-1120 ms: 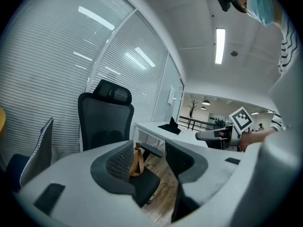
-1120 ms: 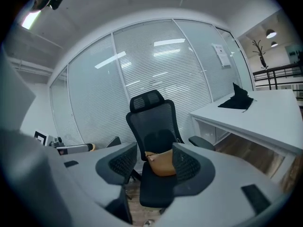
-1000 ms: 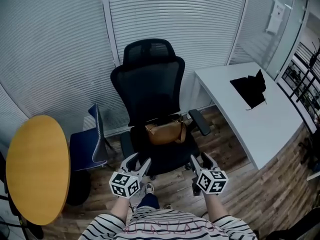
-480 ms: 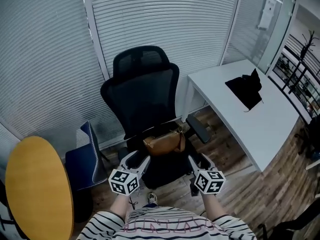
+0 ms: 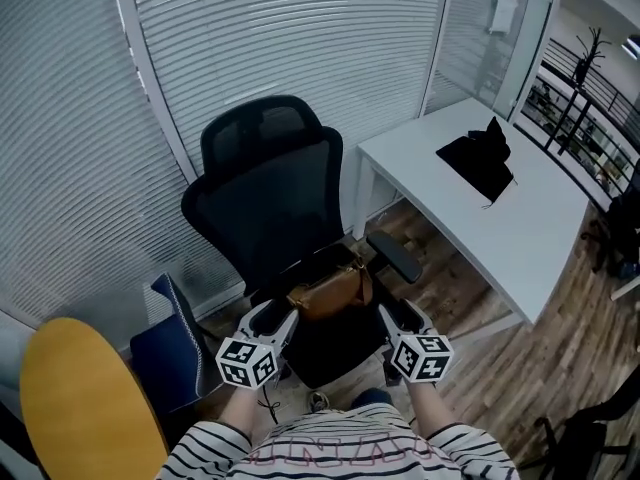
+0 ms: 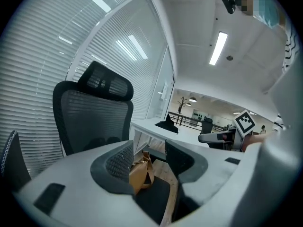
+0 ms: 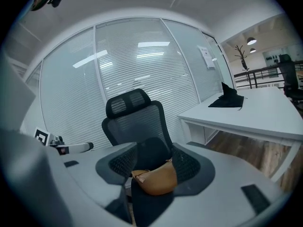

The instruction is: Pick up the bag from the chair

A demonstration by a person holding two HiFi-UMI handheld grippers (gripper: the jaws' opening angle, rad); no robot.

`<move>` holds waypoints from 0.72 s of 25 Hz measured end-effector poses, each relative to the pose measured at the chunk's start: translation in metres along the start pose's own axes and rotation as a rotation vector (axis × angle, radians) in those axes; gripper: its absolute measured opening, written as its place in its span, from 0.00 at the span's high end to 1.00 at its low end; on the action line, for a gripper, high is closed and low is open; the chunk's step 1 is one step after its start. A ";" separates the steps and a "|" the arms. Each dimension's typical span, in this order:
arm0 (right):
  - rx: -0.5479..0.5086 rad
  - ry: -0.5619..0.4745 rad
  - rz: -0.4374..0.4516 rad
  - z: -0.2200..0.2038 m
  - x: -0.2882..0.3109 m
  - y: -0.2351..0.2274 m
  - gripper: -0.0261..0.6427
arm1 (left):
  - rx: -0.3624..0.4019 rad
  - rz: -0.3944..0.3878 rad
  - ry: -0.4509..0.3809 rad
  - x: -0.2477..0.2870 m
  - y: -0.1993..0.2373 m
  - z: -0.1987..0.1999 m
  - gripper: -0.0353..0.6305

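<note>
Closer now to the chair (image 5: pixel 268 203). Just beyond and between left gripper (image 5: pixel 274 317) and right gripper (image 5: pixel 398 315), both wide and empty: bag (image 5: pixel 330 290), lengthwise left-right.

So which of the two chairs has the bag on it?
The tall black mesh office chair straight ahead: the brown bag lies on its seat. The low blue chair stands off to its left.

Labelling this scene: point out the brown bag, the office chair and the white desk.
brown bag (image 5: pixel 330 290), head view, middle of its body.
office chair (image 5: pixel 266 204), head view, mesh backrest.
white desk (image 5: pixel 510 243), head view, bare top.
</note>
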State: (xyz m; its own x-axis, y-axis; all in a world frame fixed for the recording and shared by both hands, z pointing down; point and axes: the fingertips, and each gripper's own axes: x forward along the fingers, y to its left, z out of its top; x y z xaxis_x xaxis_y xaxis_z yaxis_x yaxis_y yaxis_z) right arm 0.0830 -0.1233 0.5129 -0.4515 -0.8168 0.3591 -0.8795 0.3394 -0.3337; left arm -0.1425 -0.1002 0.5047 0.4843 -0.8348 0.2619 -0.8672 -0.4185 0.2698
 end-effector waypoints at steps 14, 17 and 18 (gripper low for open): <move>-0.037 0.068 0.038 0.009 0.076 -0.044 0.62 | -0.115 0.116 0.056 0.054 0.031 -0.035 0.66; -0.051 0.102 0.062 0.010 0.096 -0.054 0.62 | -0.135 0.154 0.062 0.068 0.039 -0.038 0.66; -0.060 0.120 0.075 0.009 0.103 -0.056 0.62 | -0.149 0.175 0.064 0.070 0.041 -0.041 0.66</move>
State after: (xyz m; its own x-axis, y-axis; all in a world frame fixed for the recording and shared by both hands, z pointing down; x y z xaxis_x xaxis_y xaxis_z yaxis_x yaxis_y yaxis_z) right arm 0.0870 -0.2303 0.5609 -0.5280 -0.7275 0.4381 -0.8483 0.4277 -0.3121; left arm -0.1393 -0.1609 0.5724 0.3389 -0.8635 0.3736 -0.9142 -0.2083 0.3477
